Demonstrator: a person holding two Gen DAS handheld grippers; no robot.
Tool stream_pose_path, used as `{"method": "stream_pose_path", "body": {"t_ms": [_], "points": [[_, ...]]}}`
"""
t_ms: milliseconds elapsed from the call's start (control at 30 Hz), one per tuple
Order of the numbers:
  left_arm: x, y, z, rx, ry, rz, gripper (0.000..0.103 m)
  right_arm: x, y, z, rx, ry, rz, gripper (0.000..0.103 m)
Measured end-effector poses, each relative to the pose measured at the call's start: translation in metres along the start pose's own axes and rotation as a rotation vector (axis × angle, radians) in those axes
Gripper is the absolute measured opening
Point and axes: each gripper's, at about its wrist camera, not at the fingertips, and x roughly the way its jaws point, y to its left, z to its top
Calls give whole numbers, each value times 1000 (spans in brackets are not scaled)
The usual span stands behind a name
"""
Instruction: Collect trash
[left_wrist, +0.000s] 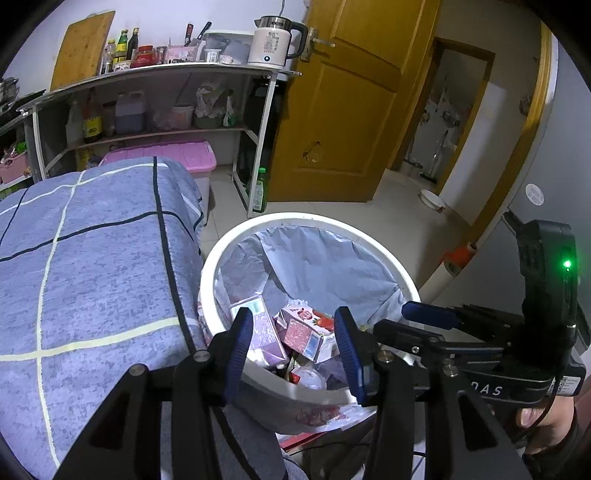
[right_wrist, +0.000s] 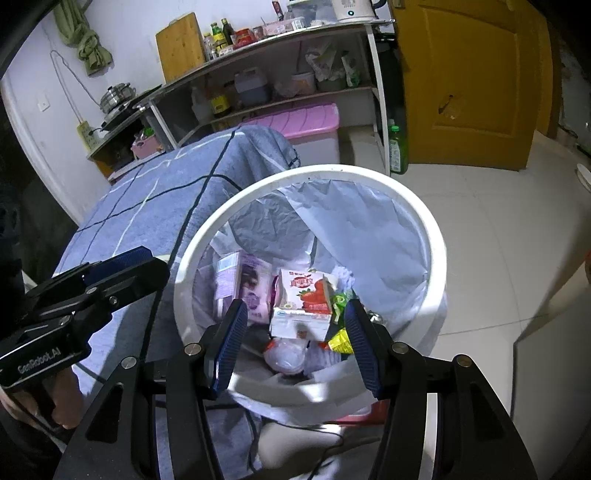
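Left wrist view looked down over the near rim of the white trash bin, lined with a pale bag, beside the blue checked bedspread. Left gripper hung over the bin mouth, jaws parted about halfway, nothing between the pads; cartons seen through the gap lay lower down in the bin. Right gripper showed side-on at the right edge, a hand on its handle and a green light lit on its body; how wide its jaws stood could not be told from that angle.

Right wrist view sat more directly over the bin and showed more of the contents: strawberry milk carton on top near the middle, purple carton just left of it and touching, a green and yellow wrapper at the right, a crumpled clear bag below. Right gripper had jaws well apart, empty, pads clear of the trash. Left gripper appeared side-on at the left over the bedspread edge.

Only the left view caught the white kettle whole, the open doorway and a bowl on the floor. Only the right view caught the steel pot on a low stand and the green cloth hung on the wall. Both showed the shelf unit, pink storage box, green bottle and yellow door.
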Motion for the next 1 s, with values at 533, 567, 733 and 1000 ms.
{"method": "stream_pose_path", "body": {"t_ms": [533, 567, 733, 1000], "points": [[-48, -4, -26, 0, -64, 32, 53, -50, 38, -28, -50, -101, -4, 56], [-51, -4, -28, 1, -67, 35, 53, -51, 39, -29, -54, -104, -2, 56], [-64, -5, -38, -1, -80, 48, 54, -61, 49, -39, -69, -125, 0, 56], [-79, -8, -48, -6, -102, 61, 54, -74, 58, -55, -85, -136, 4, 56]]}}
